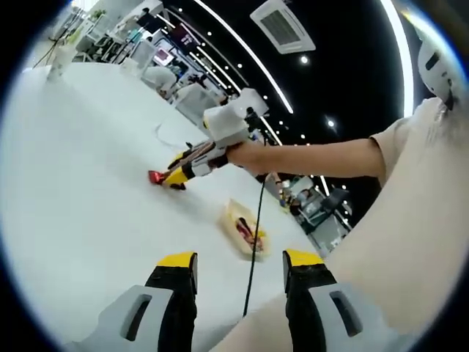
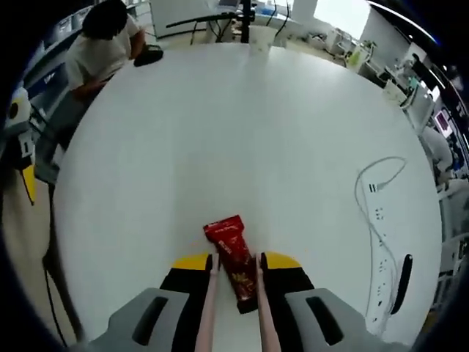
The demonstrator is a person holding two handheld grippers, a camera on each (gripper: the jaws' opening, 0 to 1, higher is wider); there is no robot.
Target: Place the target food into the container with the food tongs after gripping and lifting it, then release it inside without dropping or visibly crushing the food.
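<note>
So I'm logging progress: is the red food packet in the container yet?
Not yet. The red packet sits between the tongs held by the right gripper, over the white table; the container lies apart.

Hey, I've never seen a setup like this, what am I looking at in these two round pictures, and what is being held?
There is no robot here. A person holds a hand-held gripper in each hand, and each gripper carries a fisheye camera looking forward past its own two yellow-tipped fingers.

The left gripper view is taken from the left gripper, which is open and holds nothing. It looks across the white table at the person's other hand and at a shallow yellowish container with something red inside.

The right gripper view is taken from the right gripper. It is closed on a pair of food tongs, and the tongs pinch a red food packet low at the table; whether it is lifted I cannot tell. A white power strip lies to the side.
</note>
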